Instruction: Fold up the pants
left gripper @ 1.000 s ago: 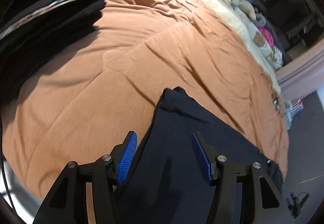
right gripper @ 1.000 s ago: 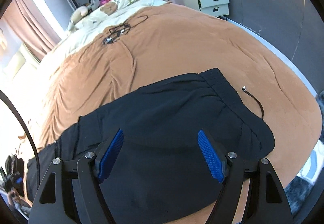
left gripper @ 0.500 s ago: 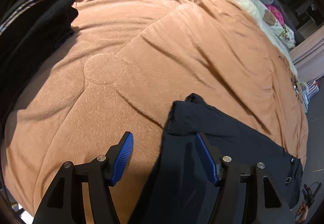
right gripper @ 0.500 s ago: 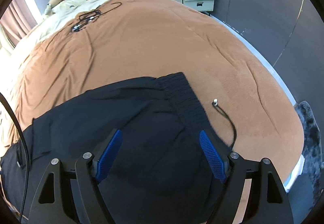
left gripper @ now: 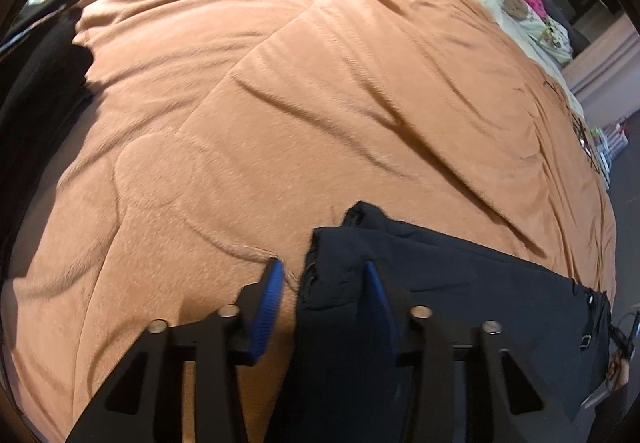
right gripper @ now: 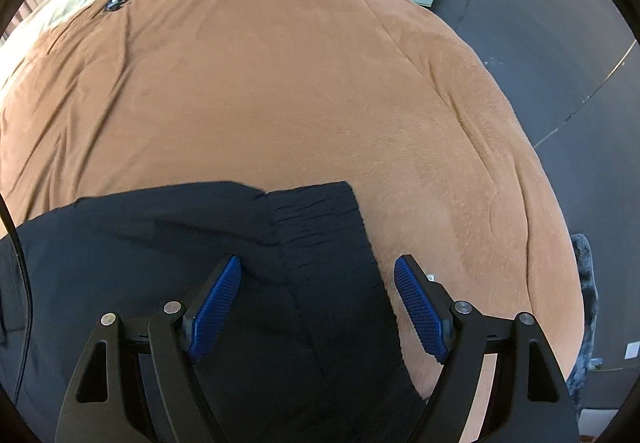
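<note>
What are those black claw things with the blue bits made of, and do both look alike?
Both look alike. The left gripper and right gripper each have two angular black fingers with triangular cut-outs and silver bolt heads. Ribbed blue pads line the inner faces. A thin black cable runs past the right one.

The left gripper (left gripper: 322, 275) points steeply down. Its two black arms reach forward from the bottom of the left wrist view, and each ends in a blue ribbed pad (left gripper: 267, 309). The jaws are closing. The end of the dark pants (left gripper: 460, 283) sits between them. The right-side pad lies against the cloth, while the left-side pad stands a little apart from it with a gap showing.

The right gripper (right gripper: 318, 275) also points steeply down. Its jaws stand wide apart. One blue pad (right gripper: 216, 307) is over the pants (right gripper: 160, 235), and the other is out past the cloth edge. Neither pad presses on anything.
</note>
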Motion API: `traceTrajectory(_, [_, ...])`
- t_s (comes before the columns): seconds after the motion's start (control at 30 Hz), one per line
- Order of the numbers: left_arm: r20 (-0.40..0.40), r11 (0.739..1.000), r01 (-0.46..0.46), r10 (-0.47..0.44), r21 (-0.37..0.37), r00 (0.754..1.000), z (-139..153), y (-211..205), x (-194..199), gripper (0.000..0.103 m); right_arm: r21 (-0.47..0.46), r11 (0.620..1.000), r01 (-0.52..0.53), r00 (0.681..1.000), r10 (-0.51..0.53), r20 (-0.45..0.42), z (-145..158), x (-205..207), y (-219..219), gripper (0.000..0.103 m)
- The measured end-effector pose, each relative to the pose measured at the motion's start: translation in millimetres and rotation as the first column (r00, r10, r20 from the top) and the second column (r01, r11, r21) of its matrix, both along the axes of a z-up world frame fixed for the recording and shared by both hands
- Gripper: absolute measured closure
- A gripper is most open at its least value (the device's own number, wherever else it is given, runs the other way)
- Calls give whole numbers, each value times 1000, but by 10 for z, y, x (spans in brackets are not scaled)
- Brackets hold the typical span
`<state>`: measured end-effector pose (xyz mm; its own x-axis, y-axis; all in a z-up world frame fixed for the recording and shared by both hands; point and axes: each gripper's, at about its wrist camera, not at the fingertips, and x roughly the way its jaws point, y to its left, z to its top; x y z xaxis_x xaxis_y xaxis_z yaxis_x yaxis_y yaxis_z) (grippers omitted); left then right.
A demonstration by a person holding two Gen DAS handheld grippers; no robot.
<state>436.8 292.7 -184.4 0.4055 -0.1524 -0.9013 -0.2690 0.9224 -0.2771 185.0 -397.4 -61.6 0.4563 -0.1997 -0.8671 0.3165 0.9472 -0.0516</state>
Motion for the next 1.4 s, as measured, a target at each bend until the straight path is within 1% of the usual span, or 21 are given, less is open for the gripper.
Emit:
traceTrajectory(0.03, [2, 1000, 10, -10, 6, 1000, 14, -22, 7, 66, 12, 1000, -9, 1000, 9, -2, -43, 31, 9, 25])
traceTrajectory(0.1, [6, 1000, 23, -23, 21, 1000, 47, -50, 25, 66, 16, 999, -34, 999, 34, -3, -87, 69, 30, 32])
traceTrajectory(0.13, [8, 999, 25, -25, 22, 1000, 57, -50, 24, 66, 6, 999, -41, 999, 41, -6, -107, 95, 40, 33])
traceTrajectory(0.23, [12, 999, 37, -38, 17, 999, 77, -81, 76, 66, -11, 998, -55, 998, 55, -7, -150, 150, 44, 44])
traceTrajectory(0.3, [8, 998, 47, -47, 40, 999, 76, -120, 114, 66, -17, 998, -68, 998, 68, -3, -139, 158, 61, 57])
traceTrajectory(0.37, [7, 997, 56, -56, 45, 998, 69, -156, 141, 67, -42, 996, -75, 997, 75, -5, -127, 137, 80, 61])
traceTrajectory(0.4, [10, 997, 60, -61, 52, 998, 74, -177, 149, 70, -64, 995, -78, 997, 78, -7, -122, 134, 117, 62])
traceTrajectory(0.43, [10, 996, 64, -64, 59, 998, 82, -188, 155, 81, -77, 994, -81, 997, 80, -9, -111, 150, 114, 63])
traceTrajectory(0.47, [9, 995, 65, -66, 74, 998, 89, -199, 167, 91, -90, 993, -82, 997, 81, -10, -95, 127, 135, 67])
traceTrajectory(0.5, [9, 994, 65, -66, 83, 998, 103, -208, 175, 92, -101, 992, -79, 997, 78, -7, -80, 122, 156, 68])
traceTrajectory(0.53, [19, 995, 65, -67, 77, 998, 121, -207, 175, 97, -106, 992, -70, 998, 70, -4, -75, 126, 156, 69])
traceTrajectory(0.57, [35, 995, 70, -73, 70, 997, 161, -215, 174, 98, -113, 992, -62, 998, 62, -2, -63, 122, 148, 69])
traceTrajectory(0.77, [79, 992, 58, -67, 109, 995, 302, -276, 206, 100, -132, 991, -26, 999, 28, 15, -41, 172, 103, 69])
traceTrajectory(0.87, [62, 994, 45, -51, 100, 997, 229, -280, 255, 100, -104, 995, -2, 1000, 5, 21, -70, 172, 35, 69])
traceTrajectory(0.93, [36, 993, 33, -37, 110, 999, 140, -288, 286, 99, -98, 995, -1, 1000, 3, 15, -86, 182, 32, 65])
traceTrajectory(1.0, [18, 993, 22, -24, 116, 1000, 82, -287, 321, 96, -94, 995, 13, 1000, -12, 11, -67, 179, 13, 56])
traceTrajectory(1.1, [14, 995, -6, 5, 101, 1000, 115, -245, 292, 85, -86, 996, 18, 999, -15, 32, 33, 97, 40, 47])
traceTrajectory(1.13, [16, 995, -12, 10, 94, 1000, 142, -229, 269, 74, -82, 997, 11, 999, -7, 52, 89, 51, 65, 43])
traceTrajectory(1.17, [22, 996, -20, 18, 91, 1000, 180, -214, 236, 61, -78, 997, 8, 997, -3, 71, 154, 3, 76, 36])
traceTrajectory(1.23, [46, 995, -28, 23, 92, 999, 274, -188, 146, 50, -71, 997, 6, 994, 2, 112, 266, -105, 122, 31])
traceTrajectory(1.4, [65, 998, -23, 19, 52, 998, 425, -153, -137, 49, -27, 999, -19, 985, 23, 171, 443, -371, 301, 31])
